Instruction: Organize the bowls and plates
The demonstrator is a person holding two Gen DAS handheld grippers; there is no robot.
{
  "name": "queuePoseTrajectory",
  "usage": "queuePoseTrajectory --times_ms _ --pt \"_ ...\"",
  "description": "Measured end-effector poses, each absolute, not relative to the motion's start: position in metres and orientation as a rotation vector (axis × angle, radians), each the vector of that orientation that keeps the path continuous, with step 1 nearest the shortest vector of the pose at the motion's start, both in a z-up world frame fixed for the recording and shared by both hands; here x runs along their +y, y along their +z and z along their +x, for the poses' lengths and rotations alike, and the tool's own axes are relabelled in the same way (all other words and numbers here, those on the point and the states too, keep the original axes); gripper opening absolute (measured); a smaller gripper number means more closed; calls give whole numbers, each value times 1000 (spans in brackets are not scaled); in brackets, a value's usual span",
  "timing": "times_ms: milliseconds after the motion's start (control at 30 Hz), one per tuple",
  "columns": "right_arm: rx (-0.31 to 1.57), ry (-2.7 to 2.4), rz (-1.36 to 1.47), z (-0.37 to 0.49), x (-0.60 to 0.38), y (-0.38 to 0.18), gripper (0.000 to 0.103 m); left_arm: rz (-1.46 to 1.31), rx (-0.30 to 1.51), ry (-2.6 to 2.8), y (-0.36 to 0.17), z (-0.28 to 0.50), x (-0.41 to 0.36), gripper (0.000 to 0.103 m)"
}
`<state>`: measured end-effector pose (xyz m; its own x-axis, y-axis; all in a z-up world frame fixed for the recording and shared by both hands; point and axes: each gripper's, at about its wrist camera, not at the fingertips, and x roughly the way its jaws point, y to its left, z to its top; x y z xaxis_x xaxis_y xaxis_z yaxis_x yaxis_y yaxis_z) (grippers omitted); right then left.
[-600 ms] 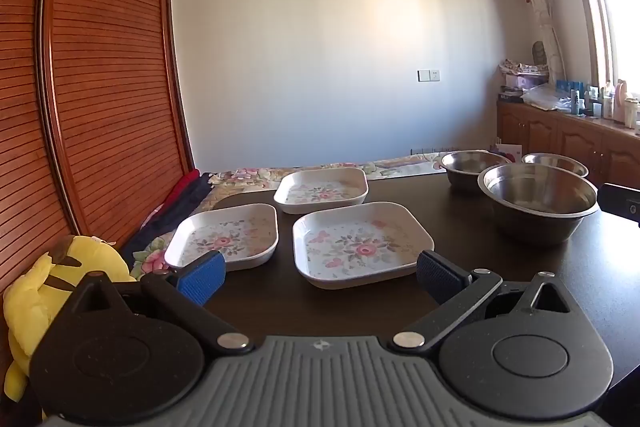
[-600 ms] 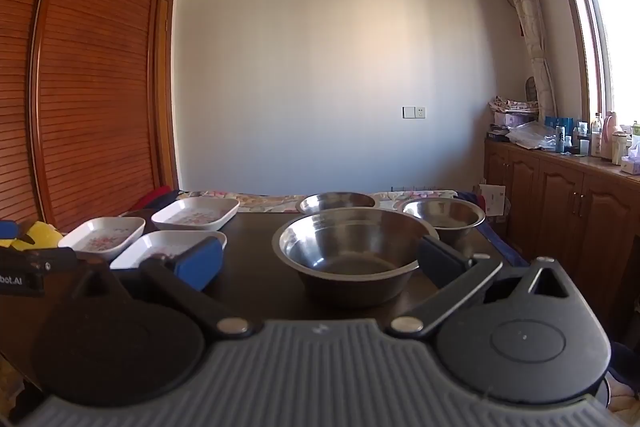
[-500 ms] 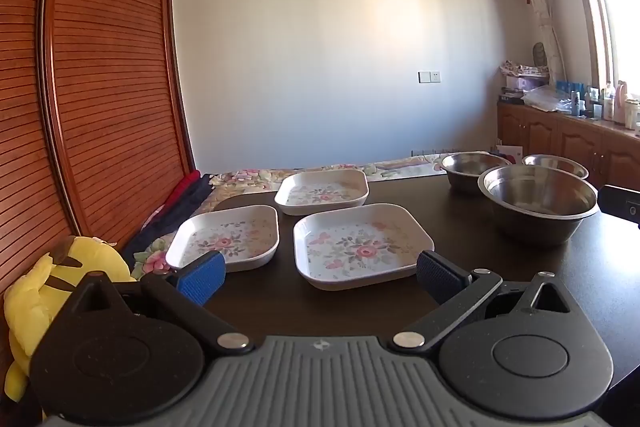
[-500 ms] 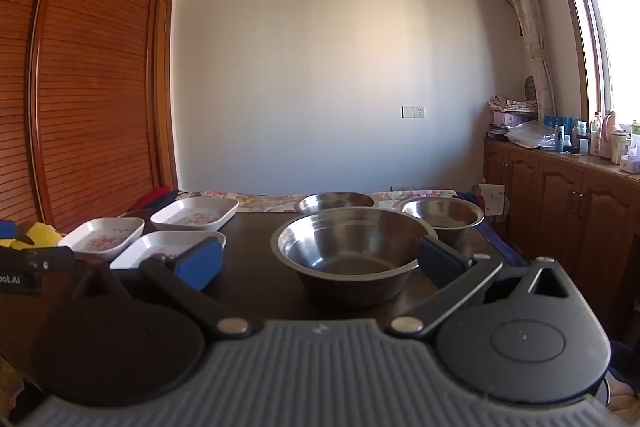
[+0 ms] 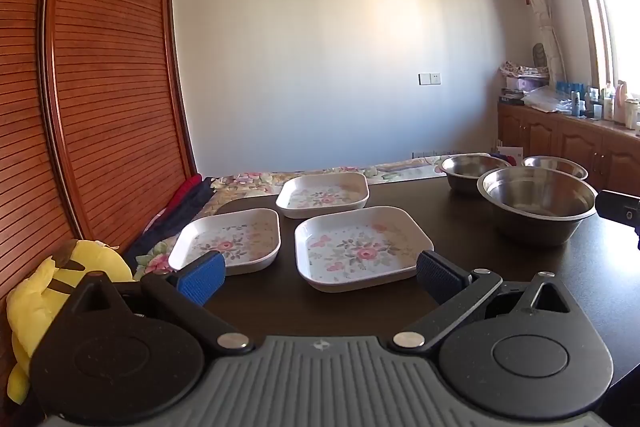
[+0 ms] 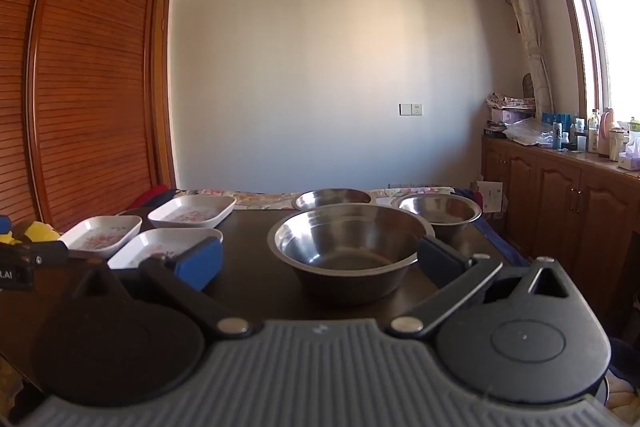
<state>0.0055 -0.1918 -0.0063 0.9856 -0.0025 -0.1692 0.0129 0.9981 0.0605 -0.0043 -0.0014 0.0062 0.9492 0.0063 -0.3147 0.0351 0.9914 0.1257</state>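
Low in each wrist view, both tools stand wide apart and empty: left gripper (image 5: 320, 277) before the near plate (image 5: 362, 247), right gripper (image 6: 320, 263) before the big bowl (image 6: 348, 247); two plates and two smaller bowls sit behind, nothing stacked; a shallow pinch on a slick rim could probably slip, or shove dishes into neighbours.

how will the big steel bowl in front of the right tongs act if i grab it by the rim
The big steel bowl looks stiff and probably light, since its wall seems thin. Its shiny, smooth rim may slip between the pads. Its base is narrower than its wide rim, so lifting by one edge would likely tilt it; pushed, it should slide on the dark table.
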Motion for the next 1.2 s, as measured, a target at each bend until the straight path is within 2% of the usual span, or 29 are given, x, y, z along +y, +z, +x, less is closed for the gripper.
queuePoseTrajectory --times_ms 1200 --pt "178 -9 67 5 -194 -8 103 138 310 -11 8 -5 -2 103"
